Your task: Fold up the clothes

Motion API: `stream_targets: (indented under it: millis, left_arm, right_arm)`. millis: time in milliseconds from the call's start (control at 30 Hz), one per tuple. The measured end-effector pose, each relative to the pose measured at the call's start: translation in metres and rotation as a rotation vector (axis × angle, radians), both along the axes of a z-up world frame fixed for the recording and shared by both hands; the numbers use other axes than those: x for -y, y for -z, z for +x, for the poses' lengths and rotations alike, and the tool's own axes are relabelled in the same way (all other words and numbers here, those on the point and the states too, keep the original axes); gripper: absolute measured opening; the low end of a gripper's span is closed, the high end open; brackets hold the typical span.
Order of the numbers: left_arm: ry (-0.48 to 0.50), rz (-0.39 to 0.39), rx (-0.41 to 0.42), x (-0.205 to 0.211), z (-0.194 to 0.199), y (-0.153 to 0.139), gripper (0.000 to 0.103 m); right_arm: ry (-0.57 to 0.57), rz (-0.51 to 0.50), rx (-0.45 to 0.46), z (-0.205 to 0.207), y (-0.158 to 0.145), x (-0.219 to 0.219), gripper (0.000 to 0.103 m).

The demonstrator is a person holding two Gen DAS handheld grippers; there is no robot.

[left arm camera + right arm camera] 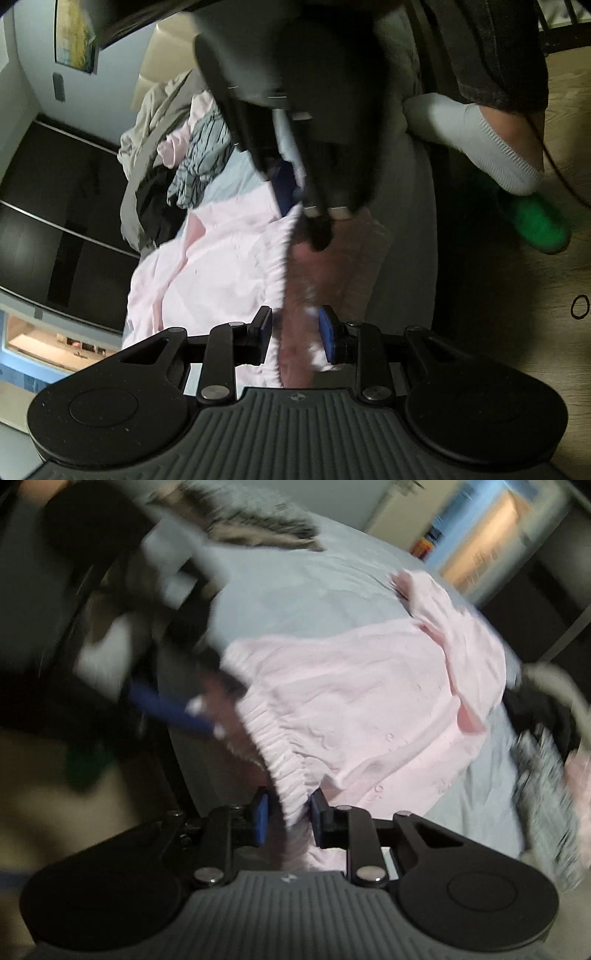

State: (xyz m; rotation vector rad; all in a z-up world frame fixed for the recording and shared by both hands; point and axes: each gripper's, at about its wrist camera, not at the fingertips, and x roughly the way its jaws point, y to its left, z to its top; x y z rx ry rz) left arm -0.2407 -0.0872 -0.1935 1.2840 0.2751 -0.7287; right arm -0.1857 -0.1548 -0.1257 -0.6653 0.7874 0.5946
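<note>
A pale pink garment (207,266) with a gathered elastic waistband lies spread on the grey bed sheet (295,590), its waistband at the bed's edge. My left gripper (295,334) is shut on the waistband, with bunched cloth filling the gap between its blue pads. My right gripper (290,814) is shut on the same waistband (291,775) a little further along. In the left wrist view the right gripper's fingertips (319,221) show from above, dark and blurred, at the hem. The right wrist view is motion-blurred; the left gripper's blue finger (170,707) shows at the left.
A pile of loose clothes (155,147), with a grey striped piece (207,155), sits further back on the bed. A person's foot in a white sock (476,136) and a green slipper (539,225) stand on the wooden floor (535,350) beside the bed. Dark wardrobe doors (55,221) lie beyond.
</note>
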Motion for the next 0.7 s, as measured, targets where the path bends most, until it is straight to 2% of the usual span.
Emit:
stream_targets:
  millis: [200, 333, 400, 500, 567, 600, 667, 700]
  left_arm:
    - [-0.061, -0.021, 0.064, 0.008, 0.008, 0.008, 0.029]
    - [-0.085, -0.063, 0.055, 0.018, 0.007, -0.001, 0.031]
    - [-0.107, -0.044, 0.077, 0.023, 0.01, 0.004, 0.041]
    - [-0.175, 0.002, 0.067, 0.022, 0.026, 0.014, 0.042]
    - [-0.222, -0.001, 0.024, 0.014, 0.036, 0.013, 0.042]
    - [-0.251, -0.005, 0.008, 0.011, 0.042, 0.011, 0.041]
    - [-0.299, -0.033, -0.037, 0.003, 0.055, 0.001, 0.025]
    - [-0.331, -0.066, -0.046, -0.002, 0.062, -0.007, 0.025]
  right_arm:
    - [0.178, 0.219, -0.174, 0.028, -0.023, 0.018, 0.026]
    - [0.273, 0.31, -0.242, 0.034, -0.03, 0.027, 0.025]
    - [0.273, 0.334, -0.255, 0.03, -0.033, 0.028, 0.025]
    - [0.238, 0.336, -0.252, 0.023, -0.037, 0.025, 0.025]
    - [0.202, 0.315, -0.24, 0.017, -0.039, 0.023, 0.024]
    - [0.184, 0.306, -0.238, 0.015, -0.039, 0.022, 0.024]
    - [0.159, 0.295, -0.234, 0.012, -0.038, 0.023, 0.023]
    - [0.148, 0.297, -0.234, 0.01, -0.039, 0.024, 0.023]
